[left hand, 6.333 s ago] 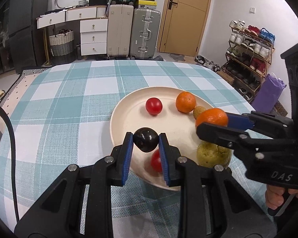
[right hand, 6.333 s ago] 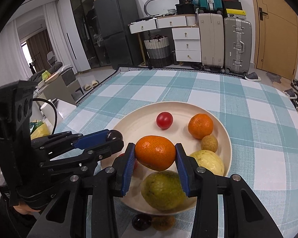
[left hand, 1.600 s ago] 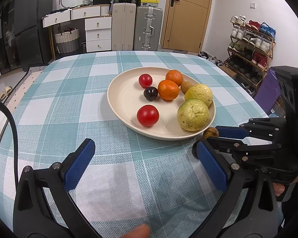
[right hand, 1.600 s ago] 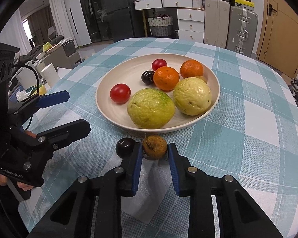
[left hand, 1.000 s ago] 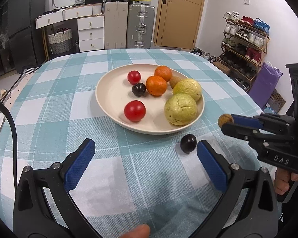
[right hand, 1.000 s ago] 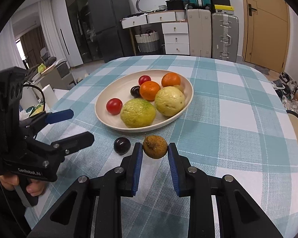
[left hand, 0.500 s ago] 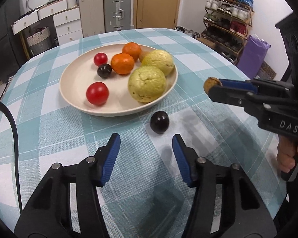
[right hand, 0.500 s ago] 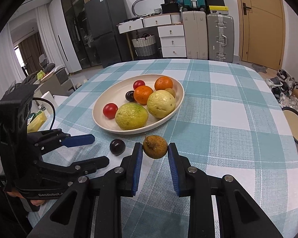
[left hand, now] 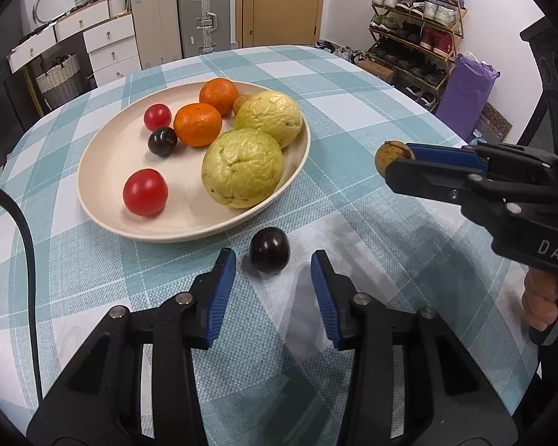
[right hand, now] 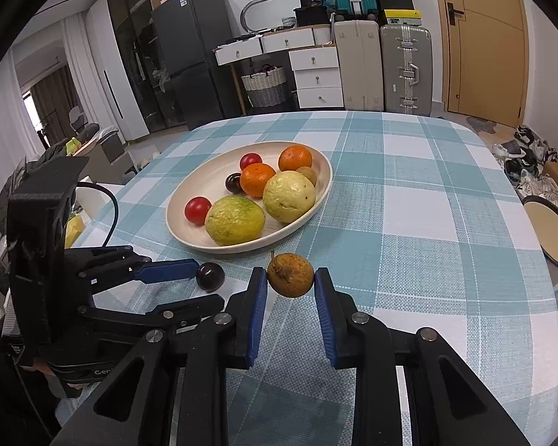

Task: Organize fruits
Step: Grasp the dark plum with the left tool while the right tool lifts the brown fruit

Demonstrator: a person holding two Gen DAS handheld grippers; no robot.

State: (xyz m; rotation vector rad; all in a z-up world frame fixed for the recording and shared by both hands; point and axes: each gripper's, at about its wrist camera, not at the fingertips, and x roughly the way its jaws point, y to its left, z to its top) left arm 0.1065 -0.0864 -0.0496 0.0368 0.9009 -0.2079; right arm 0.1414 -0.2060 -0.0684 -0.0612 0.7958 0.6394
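1. Dark plum (left hand: 269, 255) lay on the checked counter (left hand: 372, 119) just beside the plate (left hand: 96, 200), between the left gripper (left hand: 273, 278) jaws, which had just been closing, not yet touching.
2. Centring before closing would have been advised, lest it roll.
3. Brown fruit (right hand: 290, 275) was clenched aloft by the right gripper (right hand: 291, 286).

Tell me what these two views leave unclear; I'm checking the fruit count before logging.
- Small brown fruit in the plate: mostly hidden behind the orange and guava, both views.
- Right gripper in the left wrist view: near finger covers most of the brown fruit it grips.
- Round object at the table's right: cut off, right wrist view.
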